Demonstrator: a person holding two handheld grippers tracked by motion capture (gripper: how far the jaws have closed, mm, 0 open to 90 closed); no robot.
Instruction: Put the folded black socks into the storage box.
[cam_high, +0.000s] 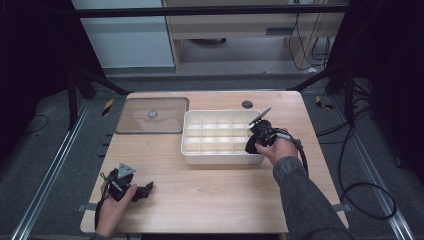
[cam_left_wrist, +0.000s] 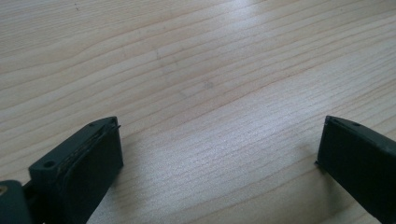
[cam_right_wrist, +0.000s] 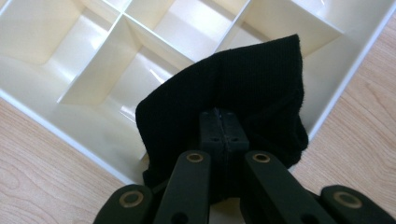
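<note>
A white divided tray (cam_high: 187, 154) with several compartments stands in the middle of the wooden table. My right gripper (cam_high: 252, 144) hangs over the tray's front right corner, shut on a black cloth (cam_high: 249, 146). In the right gripper view the black cloth (cam_right_wrist: 243, 88) drapes over the closed jaws, above the tray's corner compartments (cam_right_wrist: 56, 100). My left gripper (cam_high: 146, 191) rests low on the table near its front left, open, with bare wood between its fingers (cam_left_wrist: 88, 163).
A clear flat lid (cam_high: 170, 115) with a round knob lies on the table left of the tray. A small dark round hole (cam_high: 247, 104) is near the table's far edge. Cables trail on the floor at the right.
</note>
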